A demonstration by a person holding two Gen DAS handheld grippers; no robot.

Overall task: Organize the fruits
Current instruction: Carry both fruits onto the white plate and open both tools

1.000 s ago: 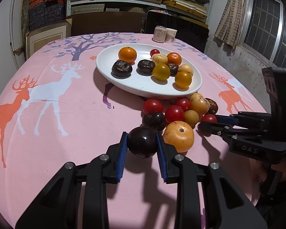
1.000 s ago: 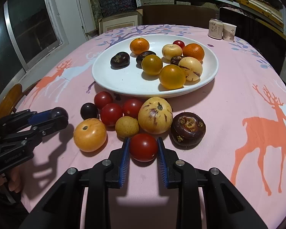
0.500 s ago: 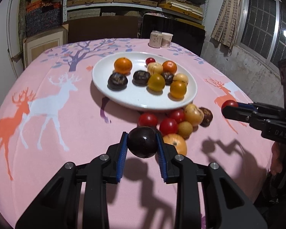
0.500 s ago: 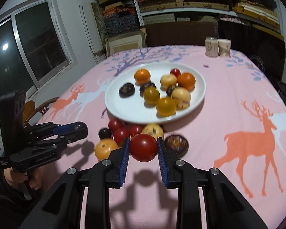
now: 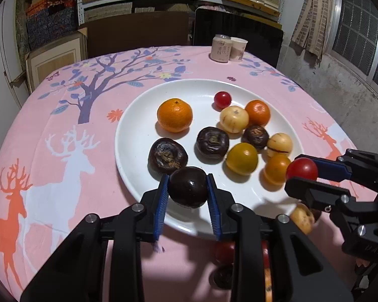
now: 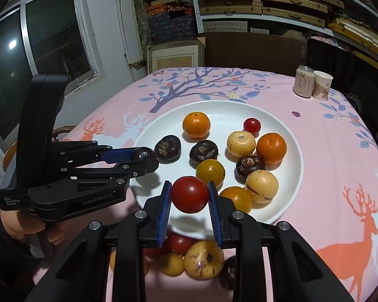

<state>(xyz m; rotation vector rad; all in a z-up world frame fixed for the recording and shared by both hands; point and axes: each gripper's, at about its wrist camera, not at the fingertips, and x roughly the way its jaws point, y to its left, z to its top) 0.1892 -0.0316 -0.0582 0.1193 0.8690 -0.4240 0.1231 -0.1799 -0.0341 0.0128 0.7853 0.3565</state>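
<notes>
Left wrist view: left gripper [image 5: 187,190] holds a dark plum [image 5: 188,187] over the plate's [image 5: 136,136] near edge. Right gripper [image 6: 190,196] holds a red tomato [image 6: 189,194]. Lower both gently onto bare spots, then let go.

We're looking at a round tabletop [image 6: 340,166] under a pink cloth with deer and a purple tree printed on it. Sitting right on it: a big white plate [image 6: 287,201] near the middle, a drink can [image 6: 303,81] and a paper cup [image 6: 322,85] touching each other out at 1 o'clock, and a little cluster of loose fruit [image 6: 202,263] on the cloth just off the plate's 6 o'clock rim.
</notes>
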